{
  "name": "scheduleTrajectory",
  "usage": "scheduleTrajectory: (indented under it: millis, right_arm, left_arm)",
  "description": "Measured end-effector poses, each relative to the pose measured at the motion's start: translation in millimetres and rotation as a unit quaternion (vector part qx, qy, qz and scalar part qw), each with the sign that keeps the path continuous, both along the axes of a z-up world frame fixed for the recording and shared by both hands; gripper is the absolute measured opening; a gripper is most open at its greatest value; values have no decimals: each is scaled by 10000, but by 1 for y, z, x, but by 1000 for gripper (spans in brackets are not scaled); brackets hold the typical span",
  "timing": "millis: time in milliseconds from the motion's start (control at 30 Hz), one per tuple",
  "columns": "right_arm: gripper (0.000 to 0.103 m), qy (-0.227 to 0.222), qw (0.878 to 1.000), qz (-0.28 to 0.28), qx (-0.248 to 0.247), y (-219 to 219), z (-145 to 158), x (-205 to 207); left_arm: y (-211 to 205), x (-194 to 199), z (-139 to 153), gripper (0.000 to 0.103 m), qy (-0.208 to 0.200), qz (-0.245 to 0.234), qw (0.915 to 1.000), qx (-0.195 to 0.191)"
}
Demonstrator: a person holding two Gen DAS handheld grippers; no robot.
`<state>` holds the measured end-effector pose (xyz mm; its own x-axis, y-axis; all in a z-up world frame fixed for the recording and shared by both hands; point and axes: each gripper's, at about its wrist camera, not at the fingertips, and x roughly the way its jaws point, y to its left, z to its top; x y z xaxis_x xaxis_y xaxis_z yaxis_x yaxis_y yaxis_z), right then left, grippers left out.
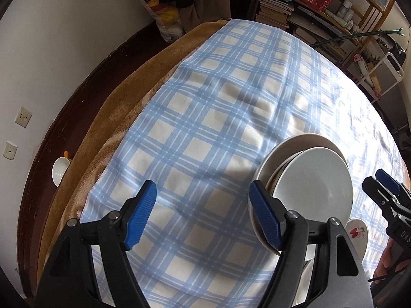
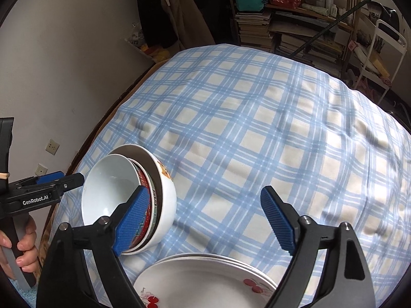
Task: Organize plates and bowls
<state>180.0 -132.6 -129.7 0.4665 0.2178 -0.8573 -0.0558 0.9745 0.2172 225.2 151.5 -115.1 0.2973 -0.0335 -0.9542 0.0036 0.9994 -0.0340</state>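
White bowls [image 2: 128, 200] sit nested in one pile, just beside the stacked plates [image 2: 205, 279] on the checked cloth [image 2: 257, 128] (the job looks nearly done). Left gripper [image 1: 203, 215] and right gripper [image 2: 205, 220] are both wide open, holding nothing.

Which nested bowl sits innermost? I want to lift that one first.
The plain white bowl: it sits inside the red-patterned bowl, which sits in the big outer bowl with an orange motif.

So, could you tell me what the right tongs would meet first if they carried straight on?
Probably the checked cloth: the open right tongs hold nothing, with the bowl stack left and the plates beneath.
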Motion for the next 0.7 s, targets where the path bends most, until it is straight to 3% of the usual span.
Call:
scheduleTrajectory:
  millis: [133,400,700]
  right_arm:
    - [93,95,9999,11,-102,3,-7,2]
    - [93,238,9995,-51,-178,3,-15,4]
    - [93,353,9993,-31,-144,6,-21,4]
  left_arm:
    - [0,3,-5,79,93,-6,9999,67]
    - [2,4,-6,79,169,4,9993,-341]
    - [1,5,-14,79,294,30,9986,-436]
